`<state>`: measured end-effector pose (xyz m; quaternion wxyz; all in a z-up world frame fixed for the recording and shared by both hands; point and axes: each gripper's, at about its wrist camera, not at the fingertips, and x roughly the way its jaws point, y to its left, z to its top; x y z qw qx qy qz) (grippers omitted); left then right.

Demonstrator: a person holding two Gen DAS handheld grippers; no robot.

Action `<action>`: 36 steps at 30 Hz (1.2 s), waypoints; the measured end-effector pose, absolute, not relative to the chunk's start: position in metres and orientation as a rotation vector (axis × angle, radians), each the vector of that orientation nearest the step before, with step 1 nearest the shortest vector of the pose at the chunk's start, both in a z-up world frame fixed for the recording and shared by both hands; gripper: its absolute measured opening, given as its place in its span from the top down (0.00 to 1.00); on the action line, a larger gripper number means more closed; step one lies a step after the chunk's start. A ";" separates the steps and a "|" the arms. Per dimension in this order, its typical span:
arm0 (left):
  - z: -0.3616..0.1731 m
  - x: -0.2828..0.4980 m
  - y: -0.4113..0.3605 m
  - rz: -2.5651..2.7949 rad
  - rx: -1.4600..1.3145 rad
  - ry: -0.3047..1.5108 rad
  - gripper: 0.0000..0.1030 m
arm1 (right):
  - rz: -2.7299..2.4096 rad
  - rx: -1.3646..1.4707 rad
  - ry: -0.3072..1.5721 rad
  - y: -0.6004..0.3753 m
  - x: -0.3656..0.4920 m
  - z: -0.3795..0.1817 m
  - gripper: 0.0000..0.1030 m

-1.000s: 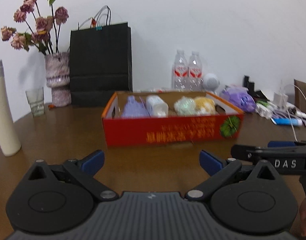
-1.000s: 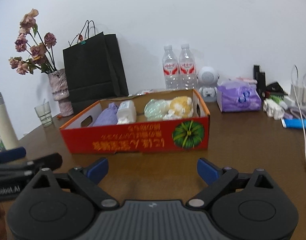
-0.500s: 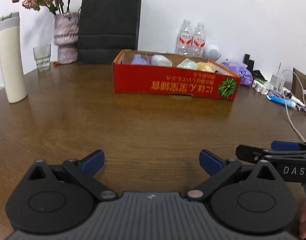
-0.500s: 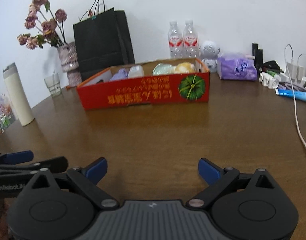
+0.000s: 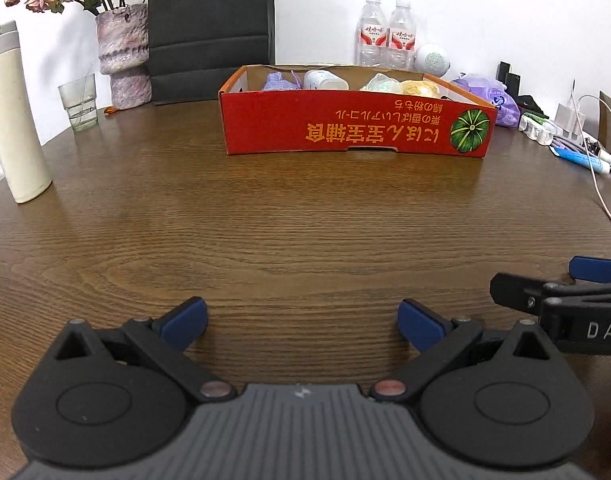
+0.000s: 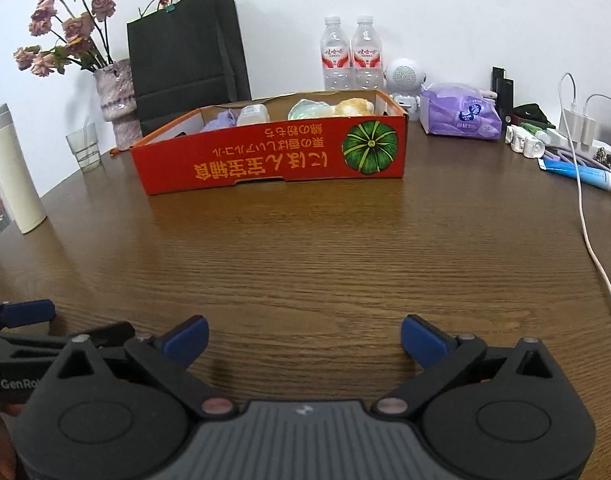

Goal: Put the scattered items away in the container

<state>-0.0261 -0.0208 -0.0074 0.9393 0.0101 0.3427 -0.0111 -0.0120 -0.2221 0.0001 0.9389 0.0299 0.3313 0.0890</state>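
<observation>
Red cardboard box (image 5: 353, 128) with four small items inside — both hand-held grippers (image 5: 301, 322) (image 6: 304, 338) wide, empty.

Red box (image 5: 345, 128) with orange lettering and a green striped pumpkin, on brown wood-grain table (image 5: 265, 240).

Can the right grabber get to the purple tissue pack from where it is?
Probably yes. The right gripper is open and empty, and bare table lies between it and the purple tissue pack. The red box sits off to the left, though the white cable trails nearby.
</observation>
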 end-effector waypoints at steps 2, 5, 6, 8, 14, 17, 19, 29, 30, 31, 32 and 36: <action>-0.007 -0.024 -0.020 -0.023 0.020 0.700 0.00 | 0.185 0.035 0.683 -0.220 -0.011 -0.001 0.00; -0.007 -0.021 -0.019 -0.024 0.021 0.701 0.00 | 0.184 -0.004 0.691 -0.216 -0.011 -0.001 0.00; -0.007 -0.020 -0.019 -0.022 0.020 0.701 0.00 | 0.181 -0.012 0.693 -0.215 -0.011 -0.001 0.00; -0.007 -0.019 -0.018 -0.015 0.019 0.702 0.00 | 0.172 -0.030 0.698 -0.213 -0.009 -0.002 0.00; -0.007 -0.017 -0.019 -0.012 0.017 0.702 0.00 | 0.148 -0.028 0.699 -0.213 -0.005 -0.003 0.00; -0.007 -0.017 -0.018 -0.014 0.017 0.702 0.00 | 0.143 -0.028 0.700 -0.214 -0.003 -0.003 0.00; -0.007 -0.017 -0.018 -0.013 0.017 0.701 0.00 | 0.143 -0.028 0.700 -0.214 -0.003 -0.003 0.00; -0.007 -0.017 -0.019 -0.013 0.015 0.701 0.00 | 0.144 -0.028 0.700 -0.214 -0.003 -0.003 0.00; -0.007 -0.017 -0.019 -0.013 0.015 0.701 0.00 | 0.144 -0.028 0.700 -0.214 -0.003 -0.003 0.00; -0.007 -0.017 -0.019 -0.013 0.015 0.701 0.00 | 0.144 -0.028 0.700 -0.214 -0.003 -0.003 0.00; -0.007 -0.017 -0.019 -0.013 0.015 0.701 0.00 | 0.144 -0.028 0.700 -0.214 -0.003 -0.003 0.00; -0.007 -0.017 -0.019 -0.013 0.015 0.701 0.00 | 0.144 -0.029 0.700 -0.214 -0.003 -0.003 0.00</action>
